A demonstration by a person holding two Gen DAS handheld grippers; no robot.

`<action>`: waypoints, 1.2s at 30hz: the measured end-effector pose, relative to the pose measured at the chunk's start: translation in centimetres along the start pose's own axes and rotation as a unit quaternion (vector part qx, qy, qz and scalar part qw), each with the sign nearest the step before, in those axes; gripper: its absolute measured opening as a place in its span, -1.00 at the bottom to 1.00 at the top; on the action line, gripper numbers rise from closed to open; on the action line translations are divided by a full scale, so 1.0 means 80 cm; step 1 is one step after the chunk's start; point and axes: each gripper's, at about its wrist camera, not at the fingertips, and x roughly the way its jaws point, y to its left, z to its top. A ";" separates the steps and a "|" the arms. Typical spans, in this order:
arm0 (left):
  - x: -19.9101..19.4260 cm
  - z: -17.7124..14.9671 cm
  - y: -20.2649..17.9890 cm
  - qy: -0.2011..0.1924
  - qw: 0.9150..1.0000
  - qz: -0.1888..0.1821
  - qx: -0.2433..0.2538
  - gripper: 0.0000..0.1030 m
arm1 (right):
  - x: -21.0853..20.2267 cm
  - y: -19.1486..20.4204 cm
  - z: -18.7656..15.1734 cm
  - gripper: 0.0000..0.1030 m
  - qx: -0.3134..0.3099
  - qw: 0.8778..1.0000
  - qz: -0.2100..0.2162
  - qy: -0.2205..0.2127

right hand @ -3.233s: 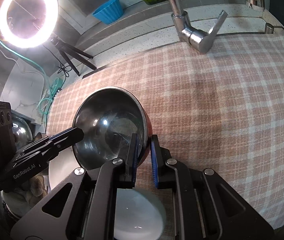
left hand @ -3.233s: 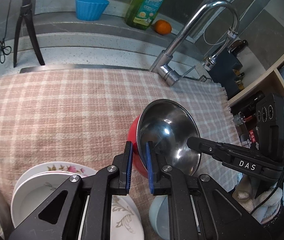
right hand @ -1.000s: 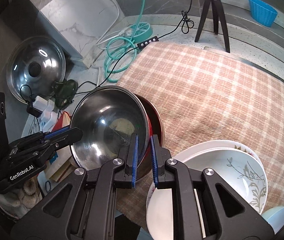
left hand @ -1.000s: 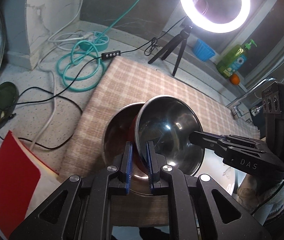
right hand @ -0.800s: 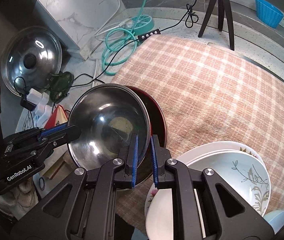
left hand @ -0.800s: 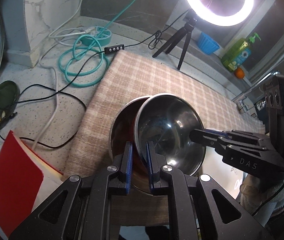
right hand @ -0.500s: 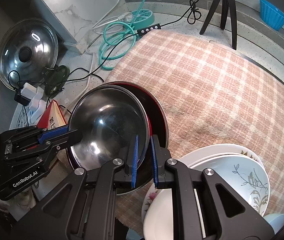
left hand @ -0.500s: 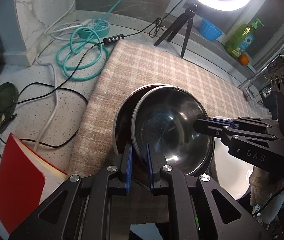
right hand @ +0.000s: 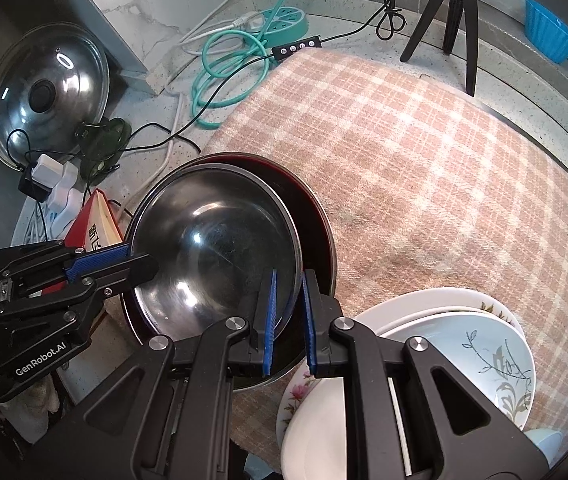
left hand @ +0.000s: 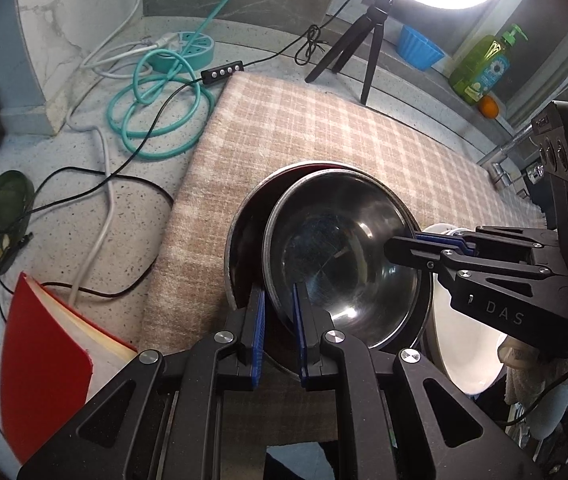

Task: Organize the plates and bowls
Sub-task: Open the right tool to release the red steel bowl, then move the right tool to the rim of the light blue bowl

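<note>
A steel bowl (left hand: 343, 248) with a red outside sits tilted inside a larger red steel bowl (left hand: 244, 240) at the left end of the checked cloth (left hand: 323, 128). My left gripper (left hand: 278, 312) straddles the inner bowl's near rim with its jaws slightly apart. My right gripper (right hand: 287, 312) straddles the opposite rim (right hand: 295, 256) with its jaws likewise slightly apart. A stack of white floral plates (right hand: 463, 344) lies just right of the bowls.
A red book (left hand: 44, 352) lies left of the bowls. Cables and a teal hose (left hand: 156, 112) cover the counter behind it. A pot lid (right hand: 44, 92) leans at far left. A ring-light tripod (left hand: 363, 48), blue cup (left hand: 419, 46) and soap bottle (left hand: 483, 68) stand at the back.
Both grippers carried the steel bowl from the sink end to the left and lowered it into the larger red bowl. In the last half second both sets of jaws widened slightly.
</note>
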 end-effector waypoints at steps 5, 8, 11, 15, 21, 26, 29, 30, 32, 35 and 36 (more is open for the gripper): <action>0.002 0.001 -0.001 0.003 1.000 0.004 0.003 -0.78 | 0.001 0.002 0.000 -0.65 -0.003 1.000 0.000 0.001; 0.002 0.001 -0.002 0.004 1.000 0.003 0.002 -0.78 | 0.002 0.004 0.001 -0.41 -0.007 1.000 0.003 0.001; 0.002 0.002 -0.002 0.004 1.000 0.005 0.003 -0.76 | 0.001 0.007 0.002 -0.30 -0.012 1.000 0.008 -0.001; -0.001 0.003 -0.002 0.000 1.000 0.003 0.001 -0.75 | 0.000 0.006 0.002 -0.24 -0.011 1.000 0.013 -0.005; -0.013 0.007 -0.004 -0.015 1.000 0.001 0.003 -0.47 | -0.014 0.007 0.003 0.01 -0.009 0.999 0.025 -0.024; -0.022 0.010 -0.009 -0.026 1.000 0.007 0.008 -0.20 | -0.035 0.005 0.002 0.32 -0.007 0.998 0.024 -0.053; -0.028 0.011 -0.012 -0.030 0.999 0.009 0.010 -0.07 | -0.047 -0.004 0.001 0.49 0.004 0.998 0.027 -0.063; -0.030 0.012 -0.013 -0.032 0.999 0.011 0.011 0.06 | -0.052 -0.007 0.000 0.51 0.009 0.997 0.027 -0.068; -0.035 0.012 -0.018 -0.037 0.999 0.012 0.015 0.10 | -0.061 -0.015 -0.002 0.53 0.016 0.997 0.030 -0.075; -0.042 0.013 -0.026 -0.043 0.999 0.009 0.017 0.15 | -0.077 -0.028 -0.007 0.68 0.032 0.995 0.037 -0.083; -0.044 0.013 -0.029 -0.046 0.999 0.007 0.018 0.17 | -0.083 -0.034 -0.011 0.70 0.039 0.995 0.040 -0.088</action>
